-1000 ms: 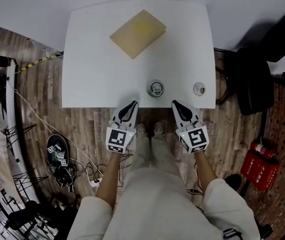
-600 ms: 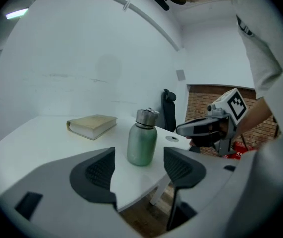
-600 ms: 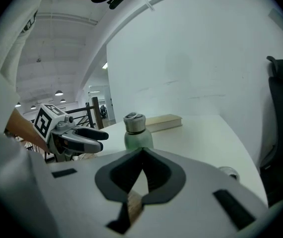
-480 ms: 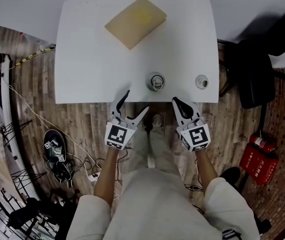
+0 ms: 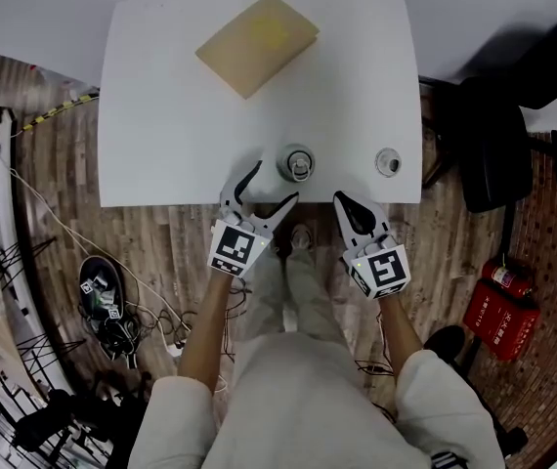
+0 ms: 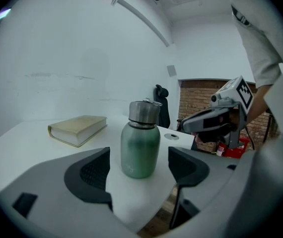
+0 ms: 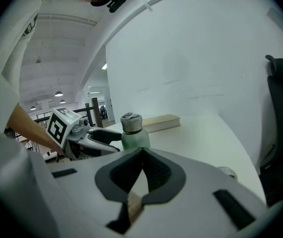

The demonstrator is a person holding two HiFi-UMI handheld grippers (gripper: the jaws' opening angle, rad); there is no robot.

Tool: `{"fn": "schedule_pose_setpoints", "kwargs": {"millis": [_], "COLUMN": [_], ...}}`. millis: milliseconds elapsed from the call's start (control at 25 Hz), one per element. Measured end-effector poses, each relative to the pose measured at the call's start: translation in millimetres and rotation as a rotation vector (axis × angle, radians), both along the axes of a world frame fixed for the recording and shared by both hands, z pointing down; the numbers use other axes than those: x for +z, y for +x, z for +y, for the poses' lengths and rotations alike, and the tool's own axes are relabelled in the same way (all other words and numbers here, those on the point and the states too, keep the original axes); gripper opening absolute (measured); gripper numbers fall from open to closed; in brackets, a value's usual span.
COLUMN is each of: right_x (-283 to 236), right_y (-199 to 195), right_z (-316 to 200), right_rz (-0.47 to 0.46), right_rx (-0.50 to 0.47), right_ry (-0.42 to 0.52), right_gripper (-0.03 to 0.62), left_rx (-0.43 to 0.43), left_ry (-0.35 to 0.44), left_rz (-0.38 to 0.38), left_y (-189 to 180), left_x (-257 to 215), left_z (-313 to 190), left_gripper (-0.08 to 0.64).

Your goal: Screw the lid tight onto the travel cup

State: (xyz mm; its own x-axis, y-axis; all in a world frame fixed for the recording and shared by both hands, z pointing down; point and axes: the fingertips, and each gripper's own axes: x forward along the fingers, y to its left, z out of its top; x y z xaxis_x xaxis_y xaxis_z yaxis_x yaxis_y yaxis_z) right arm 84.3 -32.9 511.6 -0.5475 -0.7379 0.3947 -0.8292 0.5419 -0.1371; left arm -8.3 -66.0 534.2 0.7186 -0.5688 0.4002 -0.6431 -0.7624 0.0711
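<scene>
A green travel cup (image 5: pixel 295 162) with a steel top stands upright near the front edge of the white table (image 5: pixel 161 115). In the left gripper view the cup (image 6: pixel 140 140) stands just ahead of the jaws, which touch nothing. My left gripper (image 5: pixel 271 186) is at the table edge, left of the cup and aimed at it, and its jaws are opening wide. A small round silver lid (image 5: pixel 388 161) lies flat to the cup's right. My right gripper (image 5: pixel 343 201) is shut and empty, just off the table's front edge, between the cup and the lid.
A tan book (image 5: pixel 257 44) lies at the back of the table. A black office chair (image 5: pixel 498 154) stands to the right, with a red fire extinguisher (image 5: pixel 498 320) on the wooden floor. Cables and gear (image 5: pixel 107 306) lie on the floor to the left.
My left gripper went from shut to wide open and moved forward and right toward the cup. The right gripper has stayed shut in about the same place.
</scene>
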Motion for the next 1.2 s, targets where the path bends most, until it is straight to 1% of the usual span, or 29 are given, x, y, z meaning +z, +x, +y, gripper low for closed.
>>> {"fn": "schedule_pose_setpoints", "kwargs": {"millis": [160, 240, 320, 400, 480, 520, 600, 680, 880, 1080, 1200], "right_x": [-6.7, -10.1, -12.4, -12.1, -12.1, -12.6, -13.0, -12.3, -16.5, -23.6, -24.8], "right_y": [-3.9, -6.2, -9.6, -12.5, -13.2, -13.0, -12.8, -14.7, -30.1, -43.0, -48.4], "right_z": [-6.1, -9.4, -12.0, -15.4, -18.8, -20.6, -24.2, -27.8, -37.3, -42.0, -47.1], "right_rz": [-0.046, -0.067, -0.079, -0.071, -0.06, -0.058, -0.056, -0.054, -0.06, -0.09, -0.092], "right_rx": [-0.031, -0.055, -0.084, -0.108, -0.124, -0.129, -0.139, -0.157, -0.211, -0.257, -0.29], "right_ry": [0.013, 0.029, 0.037, 0.039, 0.047, 0.053, 0.065, 0.068, 0.079, 0.086, 0.096], "right_gripper": [0.002, 0.032, 0.116, 0.187, 0.269, 0.295, 0.373, 0.398, 0.405, 0.402, 0.366], "left_rx": [0.041, 0.051, 0.058, 0.065, 0.073, 0.079, 0.089, 0.099, 0.126, 0.117, 0.122], "left_ry": [0.002, 0.005, 0.007, 0.006, 0.003, 0.002, 0.001, 0.002, -0.007, -0.002, -0.001], "left_rz": [-0.007, -0.006, -0.007, -0.006, -0.002, 0.0, 0.005, 0.008, 0.022, 0.034, 0.037], "left_y": [7.3, 9.6, 11.7, 13.4, 16.3, 17.9, 21.1, 23.7, 27.3, 28.0, 28.7], "left_x": [3.5, 3.2, 3.9, 6.0, 7.6, 7.8, 7.0, 7.2, 10.8, 9.4, 9.7], "left_z": [-6.1, -8.5, -9.9, -11.5, -13.3, -14.1, -15.8, -17.6, -20.5, -24.3, -26.0], "left_gripper": [0.343, 0.343, 0.342, 0.342, 0.342, 0.342, 0.342, 0.342, 0.342, 0.342, 0.336]}}
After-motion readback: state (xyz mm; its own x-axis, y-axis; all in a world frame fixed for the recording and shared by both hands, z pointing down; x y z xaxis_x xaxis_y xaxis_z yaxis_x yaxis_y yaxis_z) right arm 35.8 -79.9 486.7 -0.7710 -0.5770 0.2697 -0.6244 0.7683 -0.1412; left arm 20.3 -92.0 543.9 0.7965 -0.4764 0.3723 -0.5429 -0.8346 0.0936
